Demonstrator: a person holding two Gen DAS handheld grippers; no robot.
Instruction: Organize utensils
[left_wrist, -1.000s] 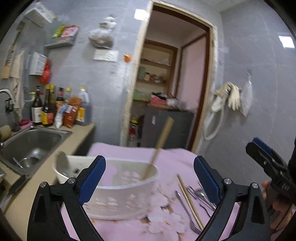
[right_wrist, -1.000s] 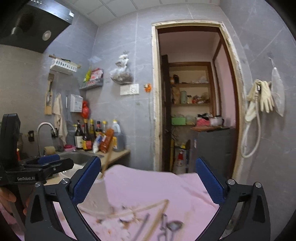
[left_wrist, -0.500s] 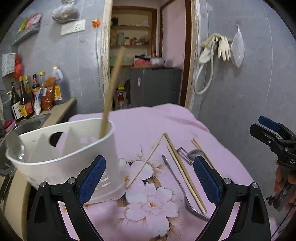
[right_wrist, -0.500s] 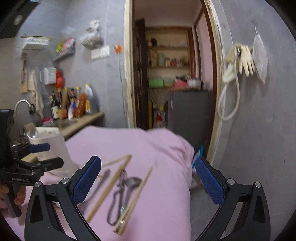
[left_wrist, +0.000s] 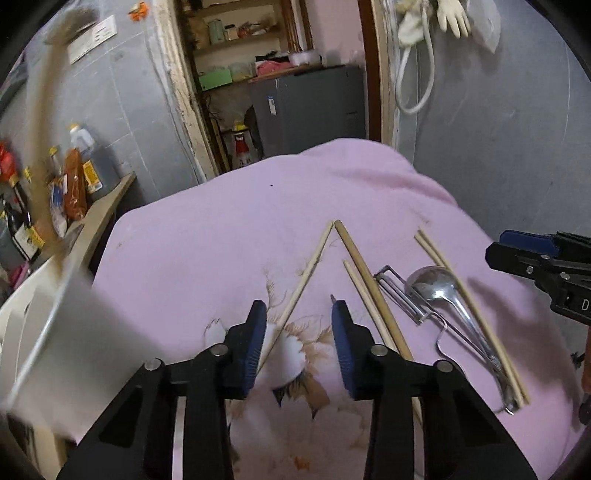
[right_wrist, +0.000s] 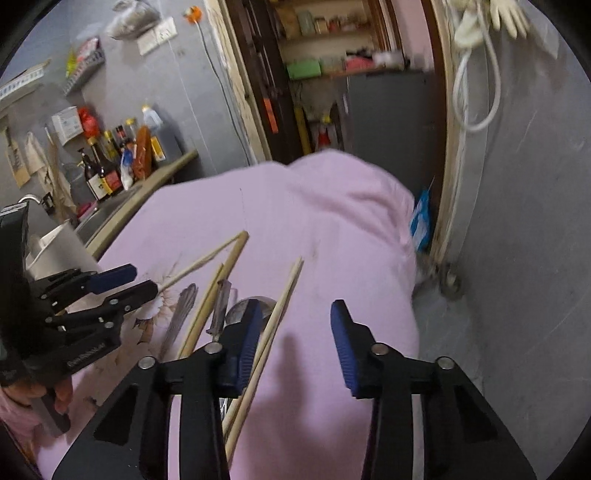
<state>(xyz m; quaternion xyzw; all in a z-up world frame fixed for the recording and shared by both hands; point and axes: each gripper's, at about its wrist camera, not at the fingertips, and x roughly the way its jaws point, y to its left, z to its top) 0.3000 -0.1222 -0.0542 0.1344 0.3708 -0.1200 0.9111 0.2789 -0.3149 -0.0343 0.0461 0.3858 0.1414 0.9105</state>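
Both grippers are angled down over the pink floral cloth (left_wrist: 229, 221) that covers the table. Left gripper (left_wrist: 298, 308): jaws have just been closing, now partway apart with a clear gap; nothing clamped. One chopstick (left_wrist: 309, 268) runs diagonally into that gap and passes close by the left pad, but whether it touches I can't tell; it lies flat on the cloth. Its far tip nearly meets the tip of a thicker chopstick (left_wrist: 364, 275), the two forming an inverted V. A shorter chopstick (left_wrist: 360, 291) lies just beside the thick one. To the right of those: a metal peeler (left_wrist: 400, 291), a steel spoon (left_wrist: 434, 284) bowl-up, and a pair of chopsticks (left_wrist: 469, 302) lying together along the spoon handle; the spoon and peeler overlap. A fork tip shows only just above the left gripper's right pad. The white utensil holder (left_wrist: 74, 332) is blurred at the left edge of the left view, at the cloth's edge toward the counter. Right gripper (right_wrist: 295, 317): jaws have just been closing too, now partway apart, nothing between the pads, only bare cloth. The chopstick pair runs under its left finger (right_wrist: 243, 343). In the right view the left gripper sits off to the left, held by a hand (right_wrist: 61, 397). Bottles (right_wrist: 110, 162) stand on the counter behind.
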